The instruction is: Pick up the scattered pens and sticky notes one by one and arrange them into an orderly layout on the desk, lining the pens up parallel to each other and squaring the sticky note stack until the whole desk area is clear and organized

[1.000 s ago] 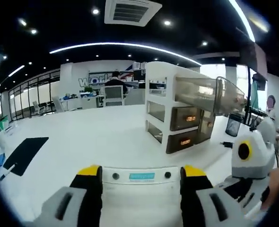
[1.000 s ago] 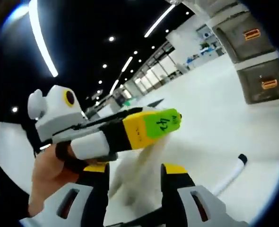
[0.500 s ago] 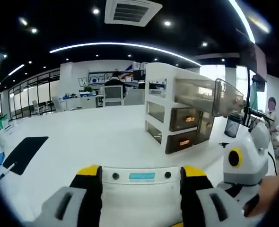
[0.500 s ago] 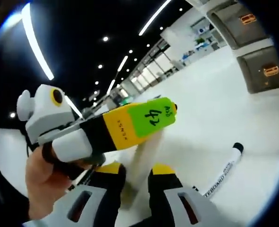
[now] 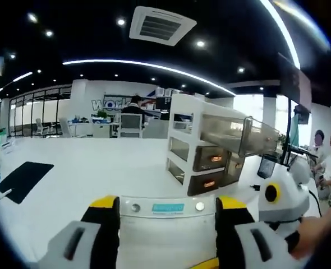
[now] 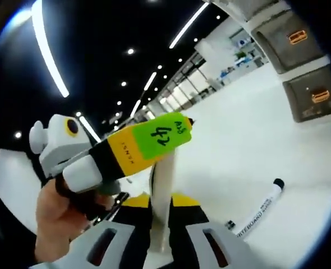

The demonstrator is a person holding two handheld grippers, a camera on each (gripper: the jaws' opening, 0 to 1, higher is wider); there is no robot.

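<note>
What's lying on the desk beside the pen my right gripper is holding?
A whiteboard marker with a black cap lies on the white desk, apart from the right gripper, which is shut on a white pen. The left gripper covers what is behind it.

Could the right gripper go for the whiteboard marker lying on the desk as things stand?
Probably not yet: the right gripper is shut on a white pen. The whiteboard marker lies bare on the desk.

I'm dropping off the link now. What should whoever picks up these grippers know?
Left gripper: open, holding nothing.
Right gripper: shut on a slim white pen, held upright above the desk.
A whiteboard marker lies loose on the desk, right of that pen in the right gripper view.
Done: one pen lifted.
Left: lay it down, line the marker up parallel, then square the sticky notes.
</note>
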